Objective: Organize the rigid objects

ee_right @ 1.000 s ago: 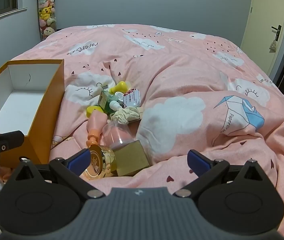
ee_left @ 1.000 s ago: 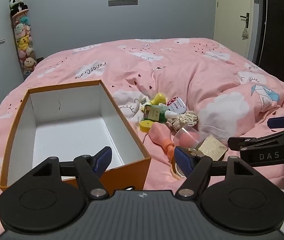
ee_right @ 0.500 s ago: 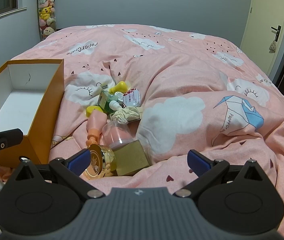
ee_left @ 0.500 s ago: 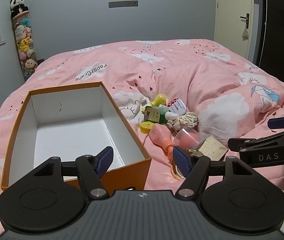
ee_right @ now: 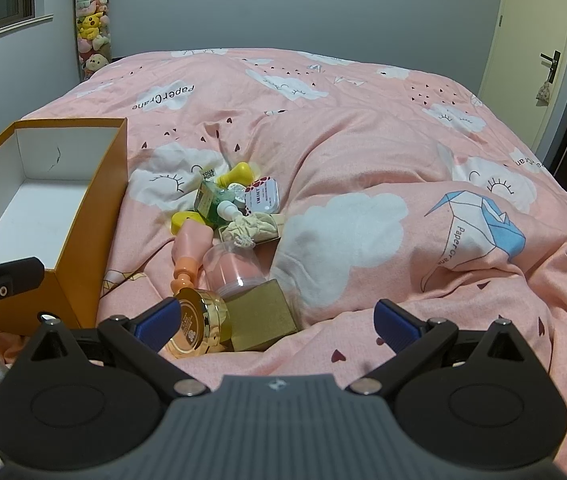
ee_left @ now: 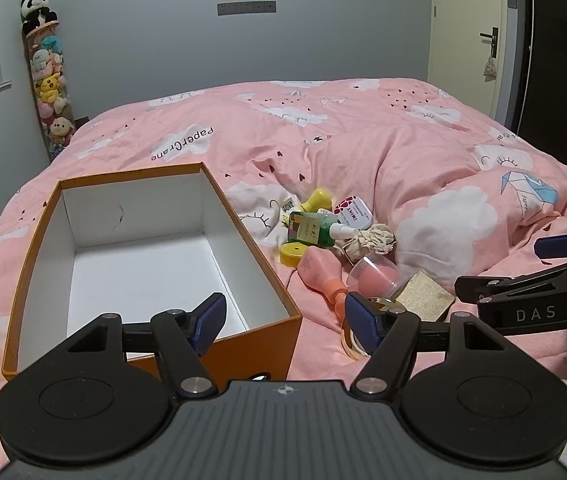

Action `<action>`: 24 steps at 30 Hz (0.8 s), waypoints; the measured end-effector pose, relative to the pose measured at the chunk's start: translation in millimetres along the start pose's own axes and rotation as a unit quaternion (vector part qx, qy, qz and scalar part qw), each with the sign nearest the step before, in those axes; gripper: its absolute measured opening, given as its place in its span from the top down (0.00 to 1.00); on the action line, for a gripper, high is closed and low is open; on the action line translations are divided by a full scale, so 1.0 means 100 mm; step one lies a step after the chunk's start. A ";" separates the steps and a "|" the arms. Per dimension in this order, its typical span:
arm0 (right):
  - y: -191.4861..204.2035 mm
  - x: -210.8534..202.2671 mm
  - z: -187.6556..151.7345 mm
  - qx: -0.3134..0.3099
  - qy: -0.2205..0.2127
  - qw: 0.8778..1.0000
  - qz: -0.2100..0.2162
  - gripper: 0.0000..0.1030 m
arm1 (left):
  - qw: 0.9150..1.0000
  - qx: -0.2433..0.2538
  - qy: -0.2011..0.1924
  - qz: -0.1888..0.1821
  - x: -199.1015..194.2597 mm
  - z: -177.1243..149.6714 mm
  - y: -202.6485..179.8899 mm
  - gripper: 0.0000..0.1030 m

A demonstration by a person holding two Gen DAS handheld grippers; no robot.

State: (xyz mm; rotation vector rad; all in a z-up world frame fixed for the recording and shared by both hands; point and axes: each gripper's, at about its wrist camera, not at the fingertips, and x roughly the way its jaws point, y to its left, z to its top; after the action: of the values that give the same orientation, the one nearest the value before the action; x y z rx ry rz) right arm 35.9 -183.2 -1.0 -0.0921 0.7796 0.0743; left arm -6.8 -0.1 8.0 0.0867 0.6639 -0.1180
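Observation:
An open orange box (ee_left: 239, 216) with a bare white inside sits on the pink bed; it also shows in the right wrist view (ee_right: 111, 168). Right of it lies a pile: a green bottle (ee_left: 311, 230), a pink bottle (ee_left: 319, 268), a yellow cap (ee_left: 293, 251), a white tin (ee_left: 353, 212), a clear pink jar (ee_right: 235, 270), a gold box (ee_right: 261, 314) and a gold-lidded jar (ee_right: 199, 326). My left gripper (ee_left: 285, 320) is open and empty over the box's near right corner. My right gripper (ee_right: 277, 320) is open and empty just before the gold box.
A tall clear tube of plush toys (ee_left: 49, 80) stands in the far left corner. A door (ee_right: 531, 60) is at the right. The duvet (ee_right: 363, 152) rises in a hump right of the pile.
My left gripper has lifted or tilted slightly, so the box and pile sit a little lower in view. The right gripper has not moved.

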 end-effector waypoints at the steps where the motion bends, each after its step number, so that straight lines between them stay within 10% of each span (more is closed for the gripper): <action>1: 0.00 0.00 0.00 0.000 0.000 1.000 0.000 0.02 | 1.000 0.000 0.000 0.000 0.00 0.00 0.00 0.22; 24: -0.03 -0.01 -0.01 0.002 0.003 1.000 -0.001 0.02 | 1.000 -0.001 0.000 0.001 0.00 0.00 0.00 0.22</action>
State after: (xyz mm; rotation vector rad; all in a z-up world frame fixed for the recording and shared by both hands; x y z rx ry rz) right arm 35.2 -186.3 -0.7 -0.0897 0.7860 0.0716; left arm -6.9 0.4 8.3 0.0857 0.6646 -0.1162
